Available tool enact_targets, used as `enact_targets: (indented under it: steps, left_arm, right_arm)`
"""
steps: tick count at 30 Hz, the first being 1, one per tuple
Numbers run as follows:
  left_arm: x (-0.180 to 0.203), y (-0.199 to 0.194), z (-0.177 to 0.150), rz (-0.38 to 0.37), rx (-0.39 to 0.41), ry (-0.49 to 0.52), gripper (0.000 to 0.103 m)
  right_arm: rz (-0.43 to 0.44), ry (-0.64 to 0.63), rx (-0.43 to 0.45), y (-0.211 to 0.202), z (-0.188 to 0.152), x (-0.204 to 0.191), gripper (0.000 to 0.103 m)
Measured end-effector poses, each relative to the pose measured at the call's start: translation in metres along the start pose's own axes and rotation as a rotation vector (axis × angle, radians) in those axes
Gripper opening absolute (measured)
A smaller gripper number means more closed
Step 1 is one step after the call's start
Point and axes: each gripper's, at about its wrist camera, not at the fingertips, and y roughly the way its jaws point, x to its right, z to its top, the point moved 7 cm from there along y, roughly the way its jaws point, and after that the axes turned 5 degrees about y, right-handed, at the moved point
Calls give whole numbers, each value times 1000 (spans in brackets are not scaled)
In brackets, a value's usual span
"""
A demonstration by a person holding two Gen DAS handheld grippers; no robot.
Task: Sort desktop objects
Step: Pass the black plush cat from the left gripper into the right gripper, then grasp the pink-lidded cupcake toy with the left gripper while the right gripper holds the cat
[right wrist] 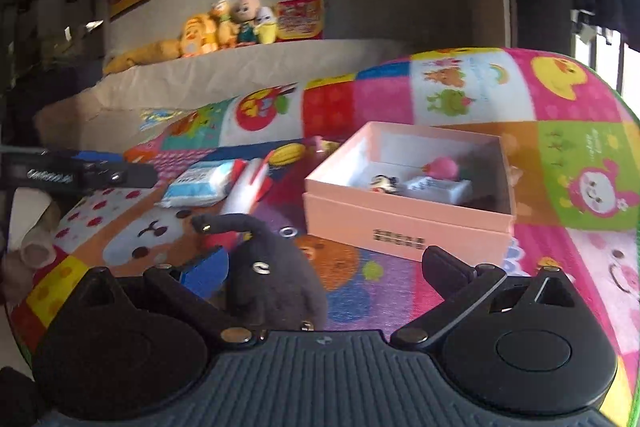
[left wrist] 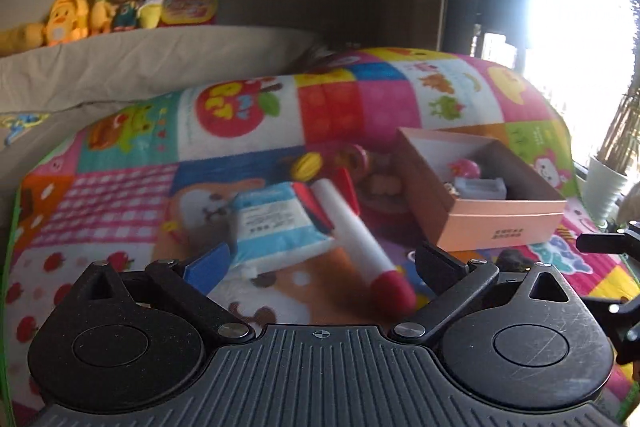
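Observation:
A white marker with a red cap [left wrist: 362, 241] lies on the colourful mat, between the spread jaws of my left gripper [left wrist: 320, 259], which is open and not touching it. Beside it lies a blue-and-white tissue pack [left wrist: 276, 227]. A pink open box [left wrist: 480, 187] holds a pink toy [left wrist: 464, 169] and small items. My right gripper [right wrist: 324, 267] is open; a black plush toy [right wrist: 268, 279] sits between its jaws, near the left finger. The box [right wrist: 404, 223] is just ahead, and the marker [right wrist: 244, 191] shows further left.
A yellow toy [left wrist: 306, 165] and small trinkets [left wrist: 356, 157] lie behind the marker. Plush dolls [left wrist: 100, 9] sit on the sofa back. A white plant pot [left wrist: 606, 187] stands at the right, by the bright window. The left gripper's body [right wrist: 76, 175] shows at left.

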Motion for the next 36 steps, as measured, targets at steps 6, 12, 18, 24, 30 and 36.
enact_targets:
  steps: [6, 12, 18, 24, 30, 36]
  left_arm:
    - [-6, 13, -13, 16, -46, -4, 102]
    - [18, 28, -13, -61, -59, 4, 102]
    - [46, 58, 8, -105, -34, 69, 102]
    - [51, 111, 67, -135, -35, 117, 62]
    - [59, 200, 95, -151, -131, 222, 87]
    - [46, 259, 91, -153, -250, 108, 74]
  right_arm:
    - [-57, -122, -113, 43, -21, -27, 66]
    - [-270, -101, -76, 36, -19, 16, 65]
    - [-266, 41, -63, 26, -18, 51, 80]
    - [-264, 98, 51, 2, -12, 65, 89]
    - [-257, 267, 118, -2, -14, 91, 92]
    - [-256, 317, 162, -6, -19, 98, 96]
